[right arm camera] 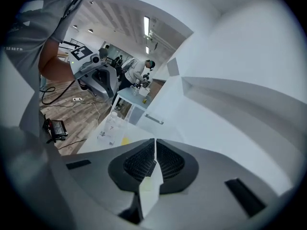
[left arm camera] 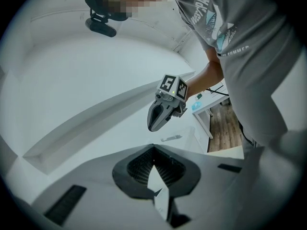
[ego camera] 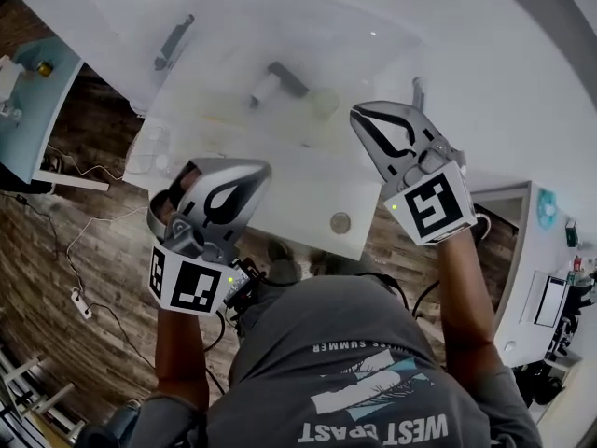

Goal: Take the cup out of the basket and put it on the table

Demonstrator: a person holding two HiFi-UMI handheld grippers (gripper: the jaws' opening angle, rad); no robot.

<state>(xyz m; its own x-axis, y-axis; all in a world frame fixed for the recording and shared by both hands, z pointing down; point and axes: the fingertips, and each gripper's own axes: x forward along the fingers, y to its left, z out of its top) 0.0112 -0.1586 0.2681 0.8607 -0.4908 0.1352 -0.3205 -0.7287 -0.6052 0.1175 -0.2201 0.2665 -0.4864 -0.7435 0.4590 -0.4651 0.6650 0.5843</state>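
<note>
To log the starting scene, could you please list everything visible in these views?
Table: one, white, fills the upper head view.
Clear container: one, transparent, at the table's left edge; contents cannot be made out.
Grey-and-white object: one, mid-table.
Handle-like piece: one, grey, far left of the table.
Pale round item: one, yellowish, mid-table.
Small disc: one, grey-brown, near table edge.
Power strip: one, white, on the wood floor at left.
Left gripper: one, grey, jaws together, empty.
Right gripper: one, grey, jaws together, empty.
</note>
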